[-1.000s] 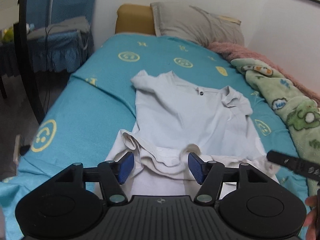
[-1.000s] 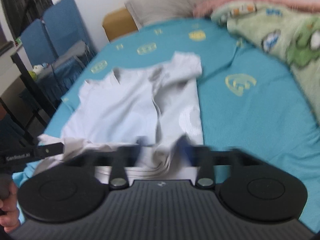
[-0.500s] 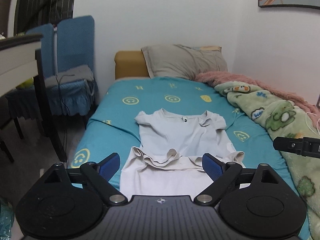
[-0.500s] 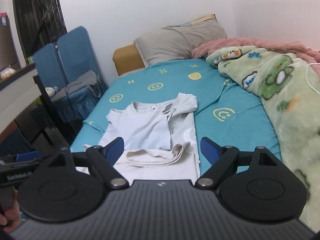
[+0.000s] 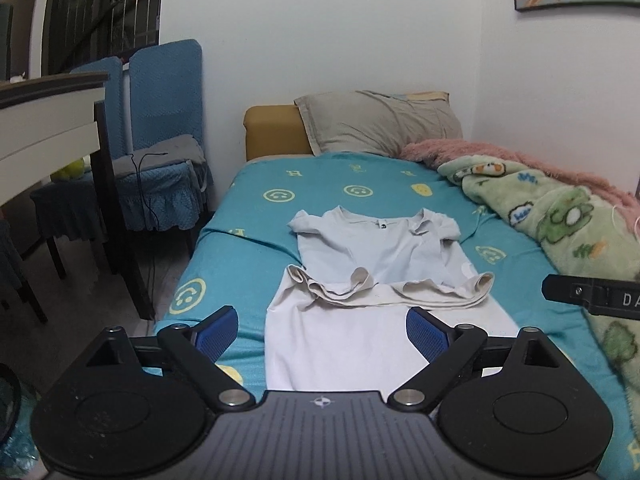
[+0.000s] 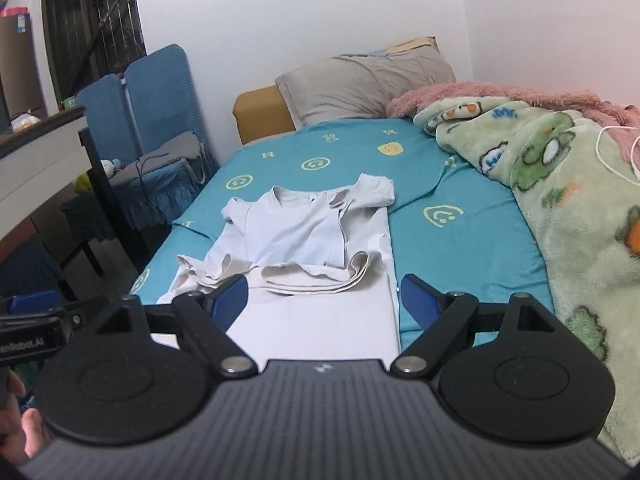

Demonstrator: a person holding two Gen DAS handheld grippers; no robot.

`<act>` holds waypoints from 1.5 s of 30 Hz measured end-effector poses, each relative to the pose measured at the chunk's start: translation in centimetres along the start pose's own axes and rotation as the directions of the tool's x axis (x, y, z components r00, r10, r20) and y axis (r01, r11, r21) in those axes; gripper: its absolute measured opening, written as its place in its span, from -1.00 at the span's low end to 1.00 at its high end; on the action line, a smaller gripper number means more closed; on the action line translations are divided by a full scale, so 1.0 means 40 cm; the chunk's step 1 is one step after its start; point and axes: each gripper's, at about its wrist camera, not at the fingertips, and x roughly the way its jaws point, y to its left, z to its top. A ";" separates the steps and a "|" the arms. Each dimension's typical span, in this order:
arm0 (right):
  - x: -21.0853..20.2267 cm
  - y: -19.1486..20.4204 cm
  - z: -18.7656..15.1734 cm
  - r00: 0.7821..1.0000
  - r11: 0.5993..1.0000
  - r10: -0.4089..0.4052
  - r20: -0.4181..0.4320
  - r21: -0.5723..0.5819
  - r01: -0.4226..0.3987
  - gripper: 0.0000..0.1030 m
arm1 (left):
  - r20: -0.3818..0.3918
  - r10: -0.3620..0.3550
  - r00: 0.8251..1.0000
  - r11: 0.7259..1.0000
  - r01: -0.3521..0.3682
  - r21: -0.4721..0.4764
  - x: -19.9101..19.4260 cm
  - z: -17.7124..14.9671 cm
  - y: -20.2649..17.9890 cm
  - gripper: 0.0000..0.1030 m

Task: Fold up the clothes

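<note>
A pale grey T-shirt (image 5: 380, 248) lies flat on the teal bed sheet (image 5: 248, 216), collar toward the pillow. Its lower part is folded up, and the hem makes a rumpled band (image 5: 384, 292) across the middle. In the right wrist view the same shirt (image 6: 296, 236) shows that fold. My left gripper (image 5: 322, 328) hovers open over the near part of the shirt, with nothing between its blue pads. My right gripper (image 6: 323, 300) is open too, back from the fold and holding nothing. A black finger (image 5: 592, 298) of the right gripper pokes in at the left view's right edge.
A grey pillow (image 5: 380, 124) lies at the head of the bed. A green cartoon blanket (image 6: 560, 208) and a pink one (image 6: 500, 96) fill the right side. Blue chairs (image 5: 160, 128) and a desk (image 5: 44, 120) stand to the left. A hand (image 6: 16, 432) shows at bottom left.
Both grippers have drawn back and risen from the shirt. The left jaws have spread wider, clear of the hem they straddled. The folded-up hem stays lying on the shirt.
</note>
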 end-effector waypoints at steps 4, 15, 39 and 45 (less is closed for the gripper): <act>0.005 0.008 -0.007 1.000 1.000 0.003 -0.008 -0.008 -0.003 0.65 | -0.054 -0.020 0.998 1.000 0.019 -0.025 0.021 -0.011 0.001 0.80; 0.027 -0.021 -0.021 0.995 0.997 -0.053 -0.081 0.050 0.057 0.65 | -0.365 -0.183 0.913 0.944 0.059 -0.323 0.148 -0.084 0.083 0.80; 0.080 -0.153 -0.093 0.940 0.870 0.116 -0.322 0.490 0.061 0.65 | -0.352 -0.449 0.821 0.679 0.058 -0.732 0.280 -0.142 0.204 0.68; 0.125 -0.203 -0.169 0.892 0.644 0.322 -0.318 0.764 0.040 0.66 | -0.321 -0.526 0.788 0.604 0.079 -0.793 0.256 -0.160 0.204 0.65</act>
